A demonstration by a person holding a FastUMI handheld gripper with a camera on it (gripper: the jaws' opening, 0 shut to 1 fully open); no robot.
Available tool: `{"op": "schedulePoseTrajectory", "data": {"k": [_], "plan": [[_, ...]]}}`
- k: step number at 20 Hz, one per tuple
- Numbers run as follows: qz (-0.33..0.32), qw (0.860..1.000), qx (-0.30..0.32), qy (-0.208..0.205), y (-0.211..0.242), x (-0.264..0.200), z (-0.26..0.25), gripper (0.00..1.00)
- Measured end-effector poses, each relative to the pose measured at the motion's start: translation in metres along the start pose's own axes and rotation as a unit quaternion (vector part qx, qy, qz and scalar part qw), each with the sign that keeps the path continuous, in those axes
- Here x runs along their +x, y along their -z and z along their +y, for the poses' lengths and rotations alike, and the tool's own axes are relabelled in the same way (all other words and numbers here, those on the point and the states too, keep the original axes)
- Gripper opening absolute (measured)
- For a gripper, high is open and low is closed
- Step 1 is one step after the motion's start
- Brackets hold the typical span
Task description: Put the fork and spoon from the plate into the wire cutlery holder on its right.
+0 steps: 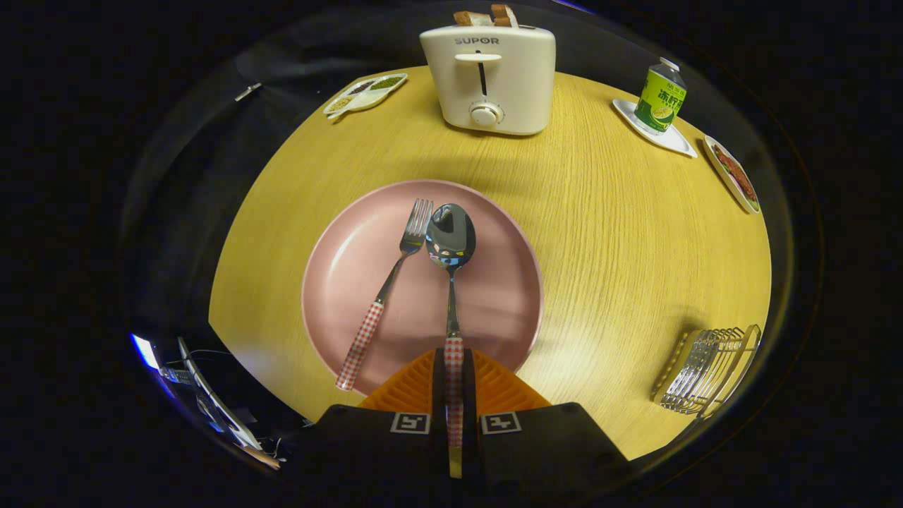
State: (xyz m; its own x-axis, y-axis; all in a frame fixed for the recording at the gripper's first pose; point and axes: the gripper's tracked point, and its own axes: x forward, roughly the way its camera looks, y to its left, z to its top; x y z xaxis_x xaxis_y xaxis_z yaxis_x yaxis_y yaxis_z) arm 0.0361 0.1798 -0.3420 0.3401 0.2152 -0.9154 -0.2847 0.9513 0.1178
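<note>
Pinching the checked handle of a spoon (pixel 451 282), the gripper (pixel 453 381) has its jaws pressed together on it from both sides. The spoon lies lengthwise on a pink plate (pixel 338 282) at the near edge of the wooden surface (pixel 621 240), bowl pointing away toward a toaster (pixel 488 77). Just left of it a fork (pixel 386 289) slants, tines far, handle near. A wire cutlery holder (pixel 709 370) sits by the near right edge

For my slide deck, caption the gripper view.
Gripper shut on checked-handled steel spoon beside matching fork on round pink plate.
</note>
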Motion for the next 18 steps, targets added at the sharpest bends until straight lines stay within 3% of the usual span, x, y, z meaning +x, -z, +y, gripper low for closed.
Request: {"op": "schedulePoseTrajectory", "data": {"k": [10, 18], "plan": [[-0.050, 0.998, -0.020, -0.011, 0.000, -0.089, -0.051, 0.11], [-0.018, 1.000, -0.015, 0.013, 0.039, -0.156, -0.135, 0.11]]}}
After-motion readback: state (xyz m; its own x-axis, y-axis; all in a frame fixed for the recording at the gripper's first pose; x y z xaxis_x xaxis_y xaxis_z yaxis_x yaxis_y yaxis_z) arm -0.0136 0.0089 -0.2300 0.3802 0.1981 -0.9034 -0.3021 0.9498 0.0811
